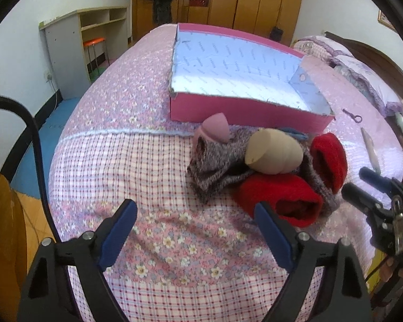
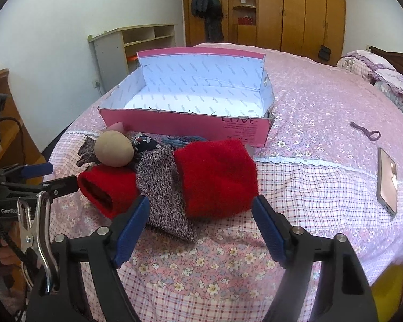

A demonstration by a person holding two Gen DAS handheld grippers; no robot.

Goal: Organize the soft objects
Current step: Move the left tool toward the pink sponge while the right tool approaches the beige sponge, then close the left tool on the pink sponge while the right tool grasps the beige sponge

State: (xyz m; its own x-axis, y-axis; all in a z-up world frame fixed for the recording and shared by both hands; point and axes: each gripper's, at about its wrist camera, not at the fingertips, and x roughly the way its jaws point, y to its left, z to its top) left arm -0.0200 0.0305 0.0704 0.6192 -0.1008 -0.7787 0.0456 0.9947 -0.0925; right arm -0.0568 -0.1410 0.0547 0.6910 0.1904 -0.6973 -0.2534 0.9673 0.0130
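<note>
Bed (image 1: 126,161) in a bedroom, bearing the pink box (image 2: 185,123), nothing inside. Hovering at pick-up stage: left gripper (image 1: 196,220) and right gripper (image 2: 201,214) both agape, gripping nothing. Red sock (image 2: 217,179) lying just ahead of right gripper. Next: advancing, straddling, closing.

Two red knit cuffs (image 2: 215,178), two makeup sponges, one beige (image 1: 274,151) and one pink (image 1: 216,128), one grey knit sock (image 2: 164,190), one pink box (image 2: 185,123), one phone (image 2: 388,179).
</note>
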